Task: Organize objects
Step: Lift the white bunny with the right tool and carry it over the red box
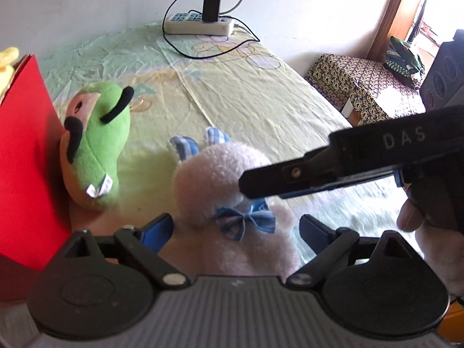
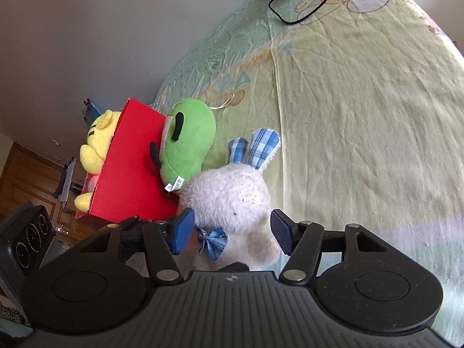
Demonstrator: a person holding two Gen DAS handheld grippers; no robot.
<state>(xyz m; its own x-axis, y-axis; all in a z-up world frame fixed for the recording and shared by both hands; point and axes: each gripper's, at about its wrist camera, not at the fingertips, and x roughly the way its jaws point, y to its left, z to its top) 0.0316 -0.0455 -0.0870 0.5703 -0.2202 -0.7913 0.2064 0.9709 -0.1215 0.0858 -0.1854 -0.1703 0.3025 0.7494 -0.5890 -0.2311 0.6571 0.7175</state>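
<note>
A white plush rabbit [image 1: 214, 179] with blue checked ears and a blue bow lies on the bed. My left gripper [image 1: 236, 229] is open, its blue pads either side of the rabbit's body. My right gripper [image 2: 232, 232] is open around the rabbit's neck [image 2: 232, 197]; it also shows from the side in the left wrist view [image 1: 246, 184], its tip at the rabbit's head. A green plush frog [image 1: 95, 145] leans on a red box [image 1: 26, 159]. The box [image 2: 130, 168] holds a yellow plush toy [image 2: 98, 142].
The bed has a pale yellow-green sheet [image 1: 261, 101]. A white power strip [image 1: 200, 24] with a black charger and cable lies at its far end by the wall. A patterned covered bench [image 1: 365, 84] and a dark speaker [image 1: 443, 78] stand to the right.
</note>
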